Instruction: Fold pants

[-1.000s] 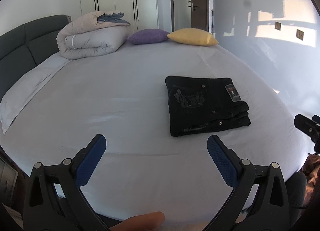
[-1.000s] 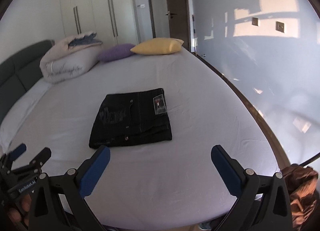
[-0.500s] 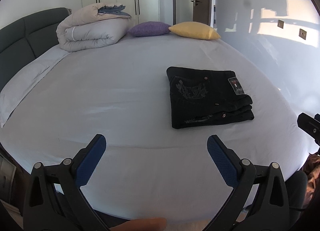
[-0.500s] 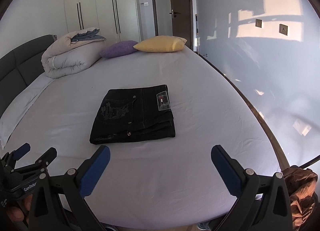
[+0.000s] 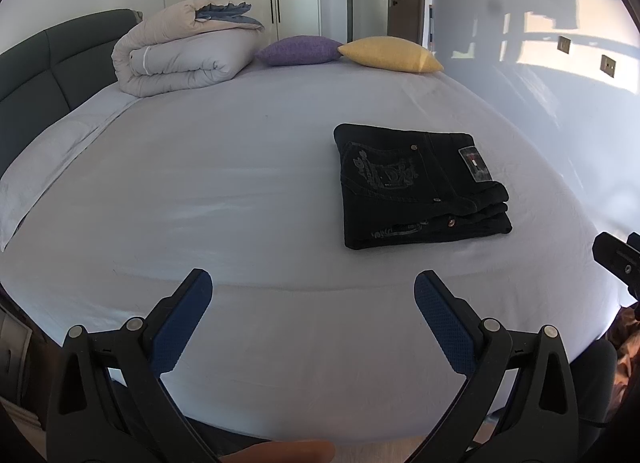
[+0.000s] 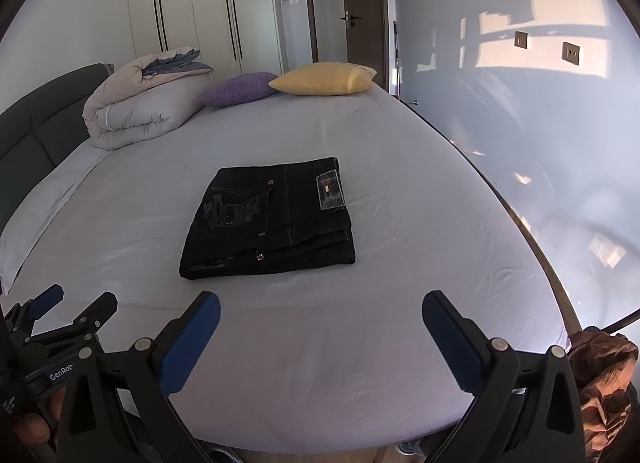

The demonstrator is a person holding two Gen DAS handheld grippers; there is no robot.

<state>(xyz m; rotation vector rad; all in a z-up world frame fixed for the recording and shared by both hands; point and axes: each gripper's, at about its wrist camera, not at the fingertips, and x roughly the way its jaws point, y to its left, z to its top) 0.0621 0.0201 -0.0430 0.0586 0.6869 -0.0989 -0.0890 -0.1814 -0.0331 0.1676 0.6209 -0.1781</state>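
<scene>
Left gripper [image 5: 312,295] spread wide, empty, over bed [image 5: 240,191] edge. Pants [image 5: 420,187] at 1 o'clock: compact folded stack, label up; fold looks finished. Right gripper [image 6: 320,323] likewise spread, empty, pants [image 6: 272,219] at 11 o'clock, apart, probably clearing the stack.

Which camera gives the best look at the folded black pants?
The right wrist view: the pants lie near the middle, ahead of the open right gripper. The left wrist view shows the pants whole too, but off to the right of the open left gripper.
</scene>
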